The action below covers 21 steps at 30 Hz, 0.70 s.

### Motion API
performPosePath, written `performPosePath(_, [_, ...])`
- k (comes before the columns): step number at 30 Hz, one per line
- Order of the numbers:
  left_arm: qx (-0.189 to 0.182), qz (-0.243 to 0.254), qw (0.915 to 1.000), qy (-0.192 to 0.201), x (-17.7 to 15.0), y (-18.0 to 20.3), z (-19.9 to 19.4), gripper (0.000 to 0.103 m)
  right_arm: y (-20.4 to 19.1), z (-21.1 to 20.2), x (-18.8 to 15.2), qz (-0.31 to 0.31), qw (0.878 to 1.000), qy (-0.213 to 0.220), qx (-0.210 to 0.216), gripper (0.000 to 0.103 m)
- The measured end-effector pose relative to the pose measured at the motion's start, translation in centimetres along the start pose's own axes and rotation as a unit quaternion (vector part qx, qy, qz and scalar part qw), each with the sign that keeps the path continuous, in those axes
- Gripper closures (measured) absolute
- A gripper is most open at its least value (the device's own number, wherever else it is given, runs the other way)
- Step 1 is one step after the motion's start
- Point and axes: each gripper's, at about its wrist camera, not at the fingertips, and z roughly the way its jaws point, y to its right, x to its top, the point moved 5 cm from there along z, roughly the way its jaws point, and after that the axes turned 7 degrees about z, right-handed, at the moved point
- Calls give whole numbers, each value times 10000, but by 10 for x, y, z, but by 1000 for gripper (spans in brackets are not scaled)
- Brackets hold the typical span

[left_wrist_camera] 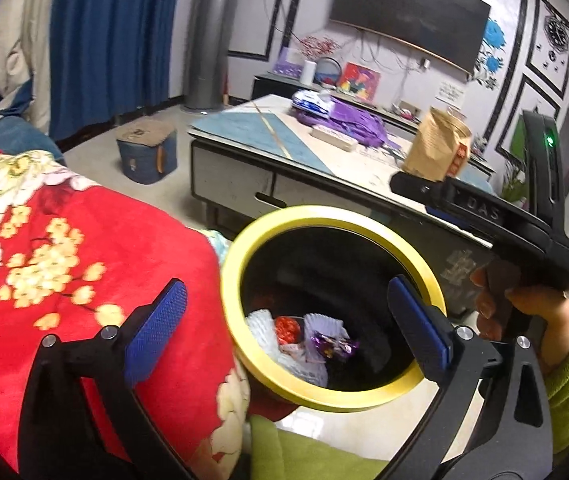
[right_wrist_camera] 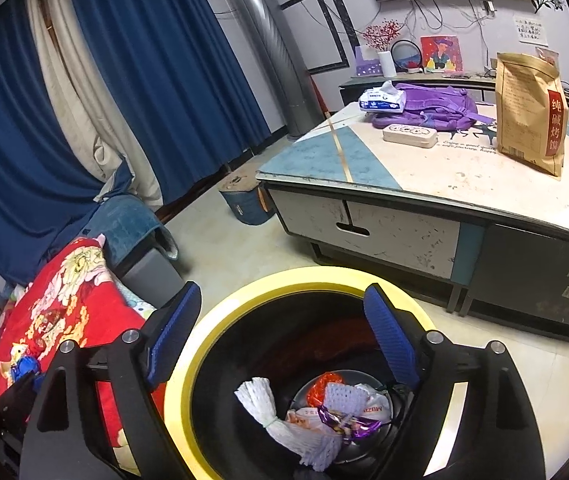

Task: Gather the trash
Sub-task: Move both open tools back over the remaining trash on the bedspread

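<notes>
Yellow-rimmed bin (right_wrist_camera: pixel 188 364) holding trash (right_wrist_camera: pixel 324 416) at bottom: foam netting, crinkly wrappers; light, soft, crushable, pinching by bunched end. Hovering above bin, right hand-held gripper (right_wrist_camera: pixel 280 336) and left hand-held gripper (left_wrist_camera: pixel 284 320) gaping wide, gripping nothing.

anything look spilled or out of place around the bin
Nothing stands out. The trash lies inside the yellow-rimmed bin, none on the floor nearby. Both the left gripper and right gripper are open and empty.
</notes>
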Motion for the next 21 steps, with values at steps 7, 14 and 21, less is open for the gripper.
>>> performPosePath(7, [373,-177,9989,206,6,-18,-24,11,-22,-7,-3,-177,9997,-4,148,20])
performPosePath(14, [673,-284,9966,386,7,-34,-49,11,-42,-15,-7,-378,9990,13,253,19])
performPosePath(21, [904,-468,9931,589,8,-50,-76,11,-62,-26,-9,-524,9978,62,414,18])
